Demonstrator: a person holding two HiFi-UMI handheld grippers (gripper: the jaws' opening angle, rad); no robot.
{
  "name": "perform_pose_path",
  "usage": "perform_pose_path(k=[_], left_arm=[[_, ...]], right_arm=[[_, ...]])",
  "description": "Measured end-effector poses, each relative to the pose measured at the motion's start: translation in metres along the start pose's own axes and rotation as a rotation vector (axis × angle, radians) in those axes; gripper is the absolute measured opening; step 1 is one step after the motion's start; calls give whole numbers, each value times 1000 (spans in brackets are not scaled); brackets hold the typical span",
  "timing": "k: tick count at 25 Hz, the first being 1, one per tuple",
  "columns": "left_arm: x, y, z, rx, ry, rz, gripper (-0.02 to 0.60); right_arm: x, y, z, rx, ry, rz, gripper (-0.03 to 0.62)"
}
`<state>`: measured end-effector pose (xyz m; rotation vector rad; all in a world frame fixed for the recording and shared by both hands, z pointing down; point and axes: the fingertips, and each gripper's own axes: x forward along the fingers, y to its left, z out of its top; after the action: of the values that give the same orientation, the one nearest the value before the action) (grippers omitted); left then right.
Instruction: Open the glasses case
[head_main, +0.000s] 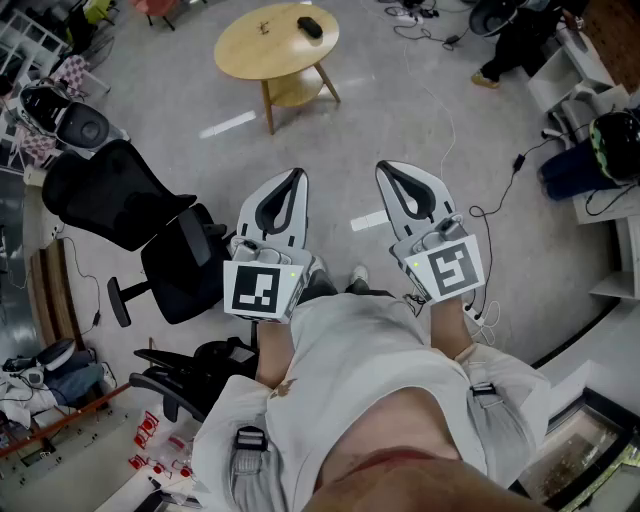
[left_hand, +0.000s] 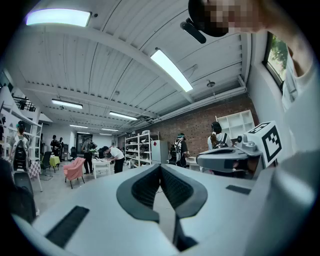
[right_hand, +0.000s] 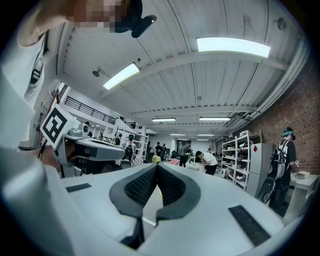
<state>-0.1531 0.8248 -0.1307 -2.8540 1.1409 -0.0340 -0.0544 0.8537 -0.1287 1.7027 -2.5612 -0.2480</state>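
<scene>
The head view looks steeply down from above onto the left gripper (head_main: 297, 173), the right gripper (head_main: 383, 166) and the floor (head_main: 170, 100). Each gripper view sits low and close behind its own fingers (left_hand: 142, 187) and faces level into the room. Both share the white shelves (left_hand: 140, 147), and each catches the other gripper at its edge.

Dark oblong glasses case (head_main: 310, 27), lying on round wooden table (head_main: 250, 55)

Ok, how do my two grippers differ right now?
The left gripper leans only slightly inward; the right gripper slants inward more. The left gripper's marker cube sits square to the head view; the right gripper's marker cube is turned. Both are shut and hold nothing.
</scene>
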Motion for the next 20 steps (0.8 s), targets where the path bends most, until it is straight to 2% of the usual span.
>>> perform_pose_path(k=[8,15,20], left_arm=[[12,-1,-7,7,20,7,20],[41,31,-19,27,21,-9,20],[74,73,-20,20,20,3,20]], right_arm=[[7,-9,-2,22,-14,7,20],[51,-22,-18,10,16,-7,21],[97,-38,-25,-5,34,-34,21]])
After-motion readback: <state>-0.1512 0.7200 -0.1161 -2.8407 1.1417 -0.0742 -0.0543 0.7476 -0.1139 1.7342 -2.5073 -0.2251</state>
